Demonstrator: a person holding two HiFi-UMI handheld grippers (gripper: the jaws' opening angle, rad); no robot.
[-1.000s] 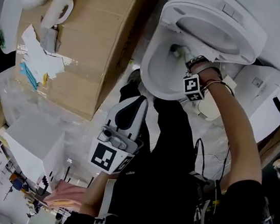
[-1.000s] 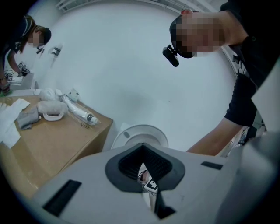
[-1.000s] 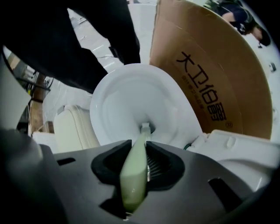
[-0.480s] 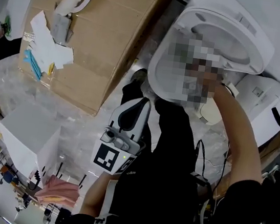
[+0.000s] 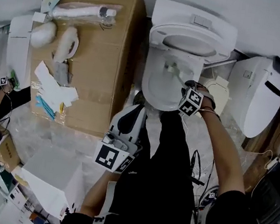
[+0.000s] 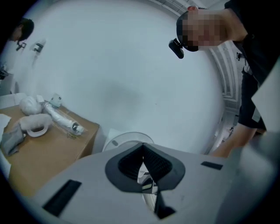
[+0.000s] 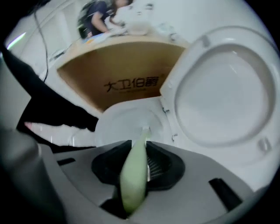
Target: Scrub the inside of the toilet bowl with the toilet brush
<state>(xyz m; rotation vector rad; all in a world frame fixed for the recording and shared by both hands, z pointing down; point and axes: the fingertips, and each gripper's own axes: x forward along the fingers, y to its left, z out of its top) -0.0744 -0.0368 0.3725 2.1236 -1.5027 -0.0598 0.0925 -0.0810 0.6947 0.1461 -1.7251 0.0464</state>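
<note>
Since one second ago, your right gripper (image 7: 139, 162) has stayed clamped on the pale green plastic toilet brush (image 7: 133, 179), whose head has shifted only slightly inside the white ceramic toilet bowl (image 5: 154, 84), so scrubbing appears under way, while your left gripper (image 6: 143, 168) hangs closed and empty at the near side.

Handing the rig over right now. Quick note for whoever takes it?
Right gripper: shut on the toilet brush handle, brush head down inside the toilet bowl.
Left gripper: shut, empty, held back near the person's body, touching nothing.
Raised seat and lid are up, out of the way.
Done: brush is in the bowl; how much is scrubbed can't be told.
Left: scrub round the inside walls.
</note>
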